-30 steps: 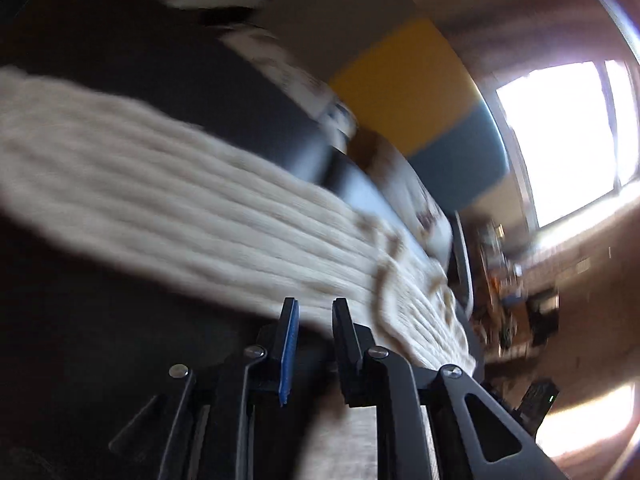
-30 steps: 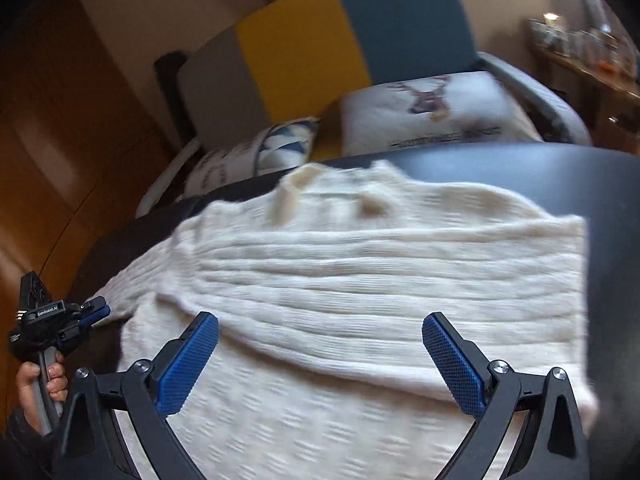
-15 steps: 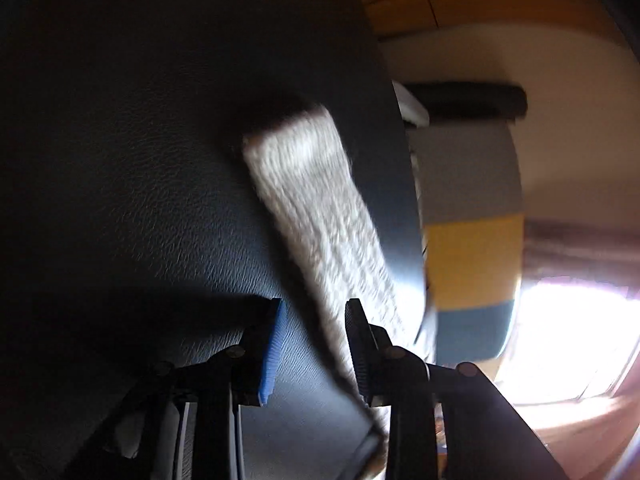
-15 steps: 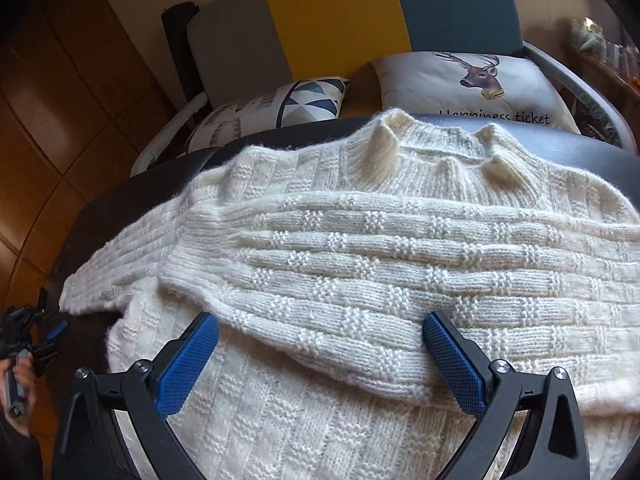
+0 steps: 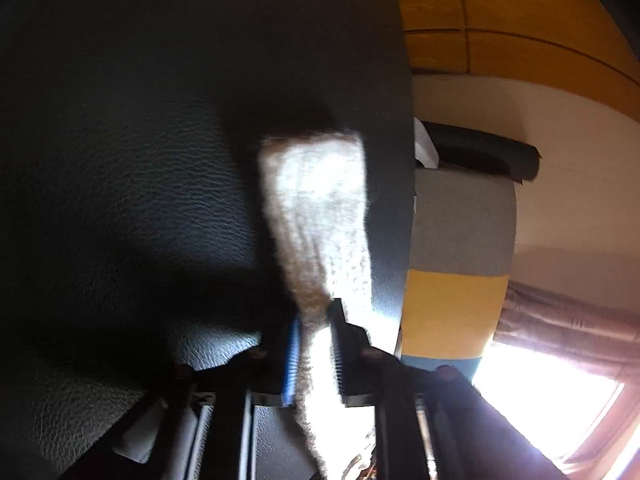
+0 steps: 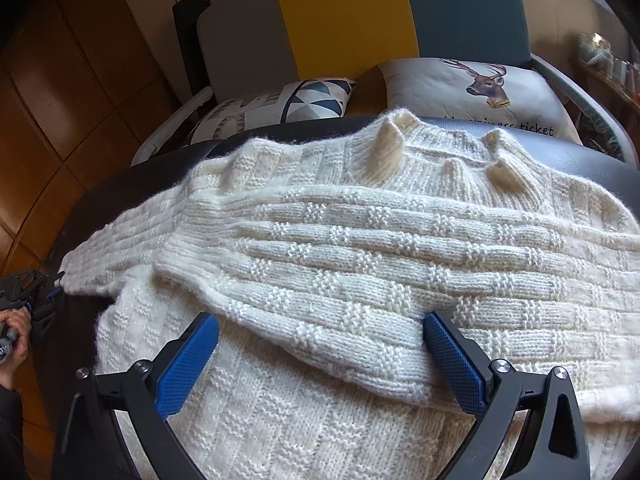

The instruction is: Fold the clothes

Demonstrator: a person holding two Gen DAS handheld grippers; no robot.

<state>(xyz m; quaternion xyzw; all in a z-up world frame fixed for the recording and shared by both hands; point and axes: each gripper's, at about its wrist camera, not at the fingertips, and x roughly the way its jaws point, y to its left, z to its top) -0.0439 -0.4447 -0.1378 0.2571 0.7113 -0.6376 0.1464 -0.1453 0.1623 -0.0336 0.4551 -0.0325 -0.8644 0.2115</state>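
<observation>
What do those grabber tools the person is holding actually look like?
Each hand-held gripper is a black plastic frame with two fingers lined in blue textured pads and silver screws at the joints. The right hand-held gripper shows triangular cut-outs in its arms. The left hand-held gripper looks the same, though blurred. No cables or sleeves are clearly visible.

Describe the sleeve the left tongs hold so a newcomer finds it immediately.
Start at the cream knit sweater spread over the black table in front of the striped sofa. Its left sleeve stretches out to the table's edge. Unlike the other sleeve, folded across the body, this one ends in the left tongs.
</observation>
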